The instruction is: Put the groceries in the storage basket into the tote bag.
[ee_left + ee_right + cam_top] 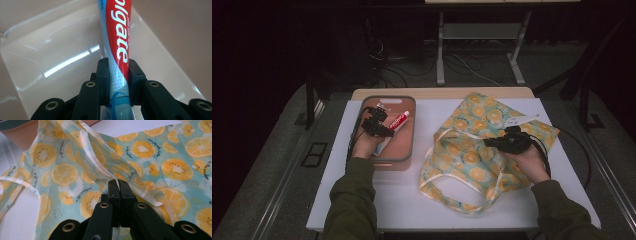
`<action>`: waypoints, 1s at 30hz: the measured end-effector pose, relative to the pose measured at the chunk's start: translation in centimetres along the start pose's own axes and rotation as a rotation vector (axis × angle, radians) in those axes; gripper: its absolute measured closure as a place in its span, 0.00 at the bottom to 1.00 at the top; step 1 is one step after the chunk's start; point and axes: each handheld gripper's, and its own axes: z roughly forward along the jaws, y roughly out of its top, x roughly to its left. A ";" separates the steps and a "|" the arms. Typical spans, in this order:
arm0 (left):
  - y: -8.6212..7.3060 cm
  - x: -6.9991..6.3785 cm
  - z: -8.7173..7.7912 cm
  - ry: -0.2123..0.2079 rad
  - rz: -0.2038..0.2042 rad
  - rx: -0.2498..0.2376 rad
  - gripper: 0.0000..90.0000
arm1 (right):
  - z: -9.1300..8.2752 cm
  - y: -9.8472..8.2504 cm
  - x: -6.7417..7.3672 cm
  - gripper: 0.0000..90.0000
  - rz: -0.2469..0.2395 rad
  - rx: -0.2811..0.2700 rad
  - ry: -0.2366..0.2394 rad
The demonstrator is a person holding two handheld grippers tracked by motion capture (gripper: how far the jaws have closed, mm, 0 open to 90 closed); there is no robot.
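Note:
A red, white and blue toothpaste tube (398, 120) (118, 37) lies in a pink tray (404, 150) at the table's left. My left gripper (384, 131) (118, 65) reaches into the tray, its pads pressed on both sides of the tube's lower end. A lemon-print fabric bag (472, 150) (155, 152) lies spread at the table's right, its white handles trailing toward the front. My right gripper (489, 142) (118, 182) is shut on a raised fold of the bag's rim, lifting the cloth slightly.
Under the tube in the tray lies a clear glossy plastic piece (62, 57). The white tabletop (377, 200) has bare room along the front. A white label (517, 120) lies on the bag's far part. Cables and a desk frame (441, 55) stand beyond the table.

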 end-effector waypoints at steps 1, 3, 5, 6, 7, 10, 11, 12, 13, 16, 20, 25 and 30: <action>0.0 0.1 -0.1 -0.008 -0.008 -0.013 0.83 | 0.0 0.0 0.0 0.99 0.000 0.000 0.000; 0.1 0.0 -0.4 -0.009 -0.005 -0.025 0.83 | 0.0 0.0 0.0 0.99 -0.001 0.000 0.000; 0.3 -0.1 -0.8 -0.006 0.011 -0.031 0.83 | 0.0 0.0 0.0 0.99 -0.001 0.000 0.000; 0.4 -0.1 -1.1 -0.005 0.014 -0.041 0.83 | 0.1 0.0 0.0 0.99 -0.001 0.000 0.000; 0.4 -0.1 -1.4 -0.006 0.011 -0.055 0.83 | 0.1 0.0 -0.1 0.99 -0.002 0.001 0.000; 0.7 -0.3 -2.4 -0.015 0.008 -0.071 0.83 | 0.1 0.0 -0.1 0.99 -0.001 0.002 -0.001; 0.7 -0.4 -2.8 -0.010 0.017 -0.077 0.83 | 0.1 0.0 0.0 0.99 -0.002 0.002 -0.001; 0.8 -0.6 -3.1 -0.013 0.022 -0.086 0.83 | 0.1 0.0 0.0 0.99 -0.002 0.003 -0.001; 0.8 -0.7 -3.5 -0.019 0.027 -0.098 0.83 | 0.1 0.0 0.0 0.99 -0.002 0.003 -0.002; 0.9 -1.2 -4.6 -0.044 0.031 -0.138 0.83 | 0.1 0.0 0.0 0.99 -0.001 0.003 -0.001; 0.9 -2.1 -5.8 -0.069 0.053 -0.169 0.83 | 0.1 0.0 0.1 0.99 0.000 0.003 -0.001; 0.8 -3.9 -7.0 -0.100 0.104 -0.205 0.83 | 0.2 0.0 0.0 0.99 0.000 0.007 -0.003; 0.9 -5.9 -7.6 -0.156 0.137 -0.223 0.83 | 0.2 0.0 0.1 0.99 -0.004 0.006 -0.005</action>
